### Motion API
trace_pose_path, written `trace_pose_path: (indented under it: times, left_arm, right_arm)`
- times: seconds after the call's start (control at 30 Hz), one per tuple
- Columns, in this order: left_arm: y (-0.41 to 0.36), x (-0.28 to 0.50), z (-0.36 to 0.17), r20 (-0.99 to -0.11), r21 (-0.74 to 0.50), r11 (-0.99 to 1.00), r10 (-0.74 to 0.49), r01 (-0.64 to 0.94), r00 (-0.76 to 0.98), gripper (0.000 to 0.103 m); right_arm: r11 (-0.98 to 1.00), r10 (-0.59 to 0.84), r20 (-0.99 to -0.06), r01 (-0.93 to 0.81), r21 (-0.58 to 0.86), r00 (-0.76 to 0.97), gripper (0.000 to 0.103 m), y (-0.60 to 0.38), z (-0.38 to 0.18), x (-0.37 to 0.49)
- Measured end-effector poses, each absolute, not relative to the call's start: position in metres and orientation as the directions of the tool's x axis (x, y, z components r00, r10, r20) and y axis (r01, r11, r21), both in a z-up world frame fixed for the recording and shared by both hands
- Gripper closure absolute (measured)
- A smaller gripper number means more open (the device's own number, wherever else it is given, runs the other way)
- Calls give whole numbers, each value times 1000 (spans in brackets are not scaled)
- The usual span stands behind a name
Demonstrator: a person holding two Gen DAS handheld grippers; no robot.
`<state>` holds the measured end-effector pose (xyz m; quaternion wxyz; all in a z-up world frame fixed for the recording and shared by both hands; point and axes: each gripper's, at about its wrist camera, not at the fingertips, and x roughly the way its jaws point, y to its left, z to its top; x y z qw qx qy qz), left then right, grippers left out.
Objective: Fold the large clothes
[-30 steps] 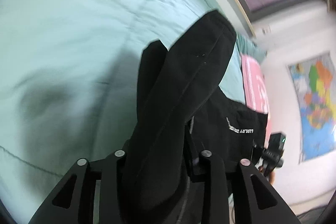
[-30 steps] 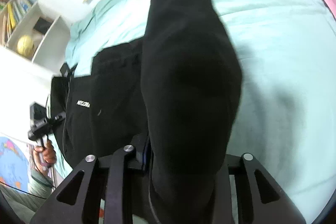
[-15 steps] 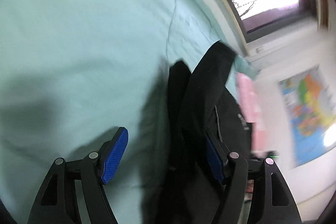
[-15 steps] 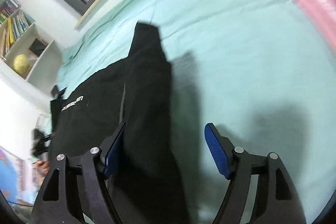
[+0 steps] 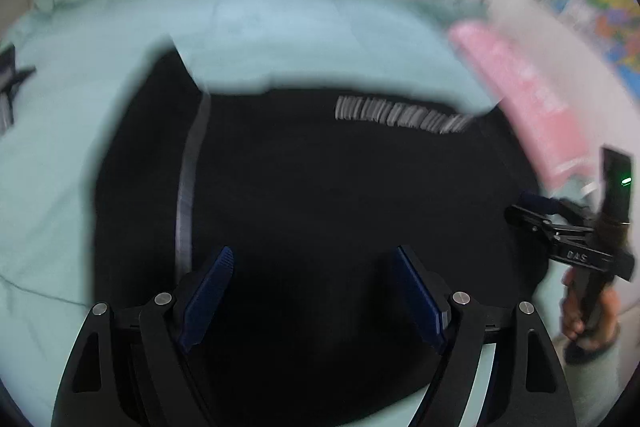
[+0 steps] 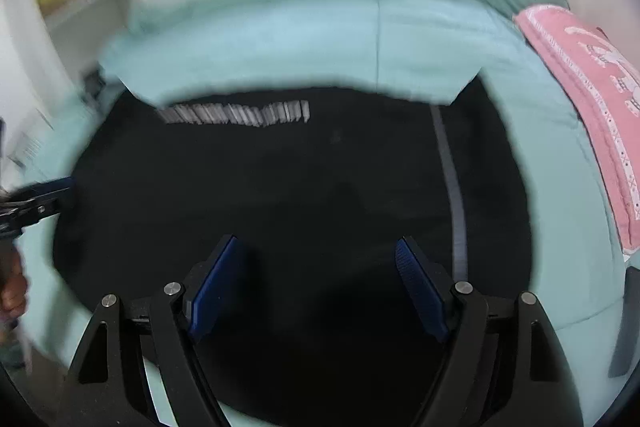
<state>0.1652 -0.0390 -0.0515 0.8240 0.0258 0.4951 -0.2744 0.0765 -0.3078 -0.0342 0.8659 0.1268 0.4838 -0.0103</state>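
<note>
Both grippers, left [image 5: 312, 291] and right [image 6: 316, 287], hang above the black garment [image 5: 320, 195] lying flat on the bed [image 5: 280, 39], jaws opening and empty; blur apparently hides the hem, so regrip opposite corners evenly before folding.

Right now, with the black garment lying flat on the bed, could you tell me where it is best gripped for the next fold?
Probably at the far corners of the black garment. It lies flat on the bed, so pinch each top corner, one on the left and one on the right, coming from above with one finger sliding under the edge. Both hand-held grippers, left and right, are opening and empty.
</note>
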Motion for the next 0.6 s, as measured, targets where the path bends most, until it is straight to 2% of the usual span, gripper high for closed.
trace_pose_path:
  times: [0.1, 0.23, 0.3, 0.37, 0.43, 0.53, 0.6]
  left_arm:
    - [-55, 172, -80, -836, -167, 876, -370, 453, 406, 18]
    - [-51, 163, -66, -824, -179, 903, -354, 390, 442, 18]
    - [-47, 150, -56, -825, -101, 918, -292, 383, 484, 18]
    - [-42, 123, -33, -763, 30, 935, -207, 354, 612, 18]
    - [-42, 92, 6, -684, 87, 934, -196, 346, 702, 18]
    - [-31, 51, 70, -580, 66, 937, -243, 342, 777, 18]
    - [-19, 24, 113, -501, 75, 953, -218, 293, 838, 18]
  right_arm:
    - [962, 88, -850, 175, 207, 520, 21, -302, -57, 88]
    - [941, 109, -835, 216, 262, 539, 21, -307, -45, 81]
    - [923, 107, -813, 246, 295, 573, 21, -307, -29, 65]
    - [919, 66, -777, 265, 292, 626, 21, -303, -3, 44]
    - [926, -9, -743, 286, 246, 669, 20, -295, 33, 24]
    - [929, -56, -653, 279, 242, 755, 20, -294, 92, -9]
    - [933, -82, -575, 266, 243, 814, 10, -287, 134, -37]
